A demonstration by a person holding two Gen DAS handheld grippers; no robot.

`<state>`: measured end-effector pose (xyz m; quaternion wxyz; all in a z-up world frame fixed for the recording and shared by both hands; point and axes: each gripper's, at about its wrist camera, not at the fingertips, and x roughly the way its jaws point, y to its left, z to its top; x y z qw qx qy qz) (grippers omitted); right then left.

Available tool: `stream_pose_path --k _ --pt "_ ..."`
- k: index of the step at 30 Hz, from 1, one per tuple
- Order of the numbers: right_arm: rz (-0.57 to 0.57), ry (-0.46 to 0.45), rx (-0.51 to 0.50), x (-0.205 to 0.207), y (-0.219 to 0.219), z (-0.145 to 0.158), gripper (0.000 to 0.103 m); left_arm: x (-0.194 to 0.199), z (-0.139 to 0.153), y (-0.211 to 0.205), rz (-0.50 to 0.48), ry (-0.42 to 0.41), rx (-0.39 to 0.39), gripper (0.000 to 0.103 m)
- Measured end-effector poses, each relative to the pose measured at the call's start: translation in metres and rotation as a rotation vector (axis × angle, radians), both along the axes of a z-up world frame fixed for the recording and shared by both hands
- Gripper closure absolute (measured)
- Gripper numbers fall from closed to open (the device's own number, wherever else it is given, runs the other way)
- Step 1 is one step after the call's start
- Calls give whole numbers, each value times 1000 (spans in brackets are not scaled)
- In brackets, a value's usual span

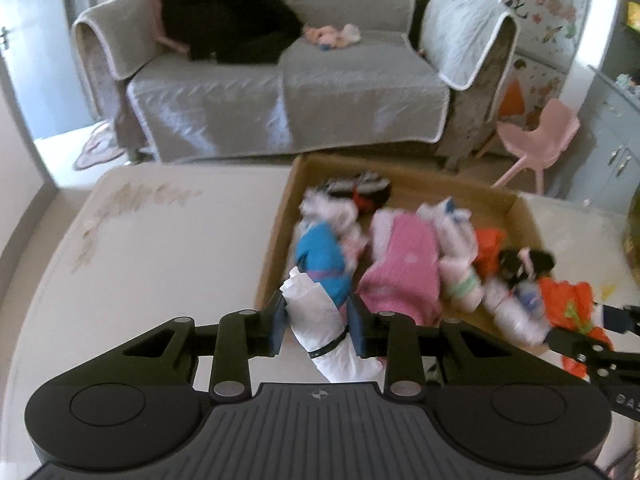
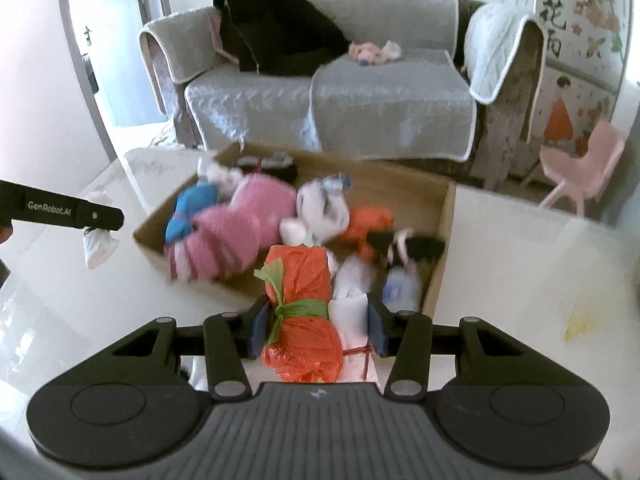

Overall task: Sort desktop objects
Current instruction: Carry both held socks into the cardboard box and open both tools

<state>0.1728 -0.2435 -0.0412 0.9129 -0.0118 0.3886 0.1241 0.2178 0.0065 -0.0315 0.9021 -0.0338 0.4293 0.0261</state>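
A living room: grey covered sofa (image 1: 280, 80) along the far wall, with a black heap of clothing (image 1: 228, 16) at its left end and a small pink soft toy (image 1: 332, 35) on the seat. To the right, a pink child's chair (image 1: 536, 140) on the floor, beside a wall decorated with painted flowers and characters.

In the foreground, a pale glossy table (image 1: 140, 248), its rounded far edge just in front of the sofa. Wide bare tabletop on the left side; another open stretch right of the box in the right wrist view.

On the table, a shallow open cardboard box (image 1: 288, 208), crowded with tied plastic bundles: a large pink bundle (image 1: 404, 268), a blue bundle (image 1: 320, 256) against the left wall, white, orange and dark ones beyond, blurred.

Left gripper (image 1: 318, 326) angled downward near the box's near left corner, fingers closed tight on a white bag bundle (image 1: 320, 320) bound with a black tie; bundle clear of the tabletop, dangling below the fingers in the right wrist view.

Right gripper (image 2: 316, 328) tilted downward over the box's near edge, fingers partly closed and pressing on an orange bag bundle (image 2: 300, 312) knotted with a green band, together with a white bundle (image 2: 354, 316) tied with red string at the right finger.
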Motion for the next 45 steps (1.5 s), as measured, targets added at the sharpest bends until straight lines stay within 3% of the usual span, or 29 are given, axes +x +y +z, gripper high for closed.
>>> stream_pose_path --k 7,13,45 --pt "-6 -10 -19 53 6 4 58 56 6 -13 -72 -25 12 64" --pt "-13 -11 -46 71 8 1 58 81 2 -13 -92 -25 16 64" --pt "-53 35 -121 94 15 -15 57 97 -38 -21 -126 8 30 62"
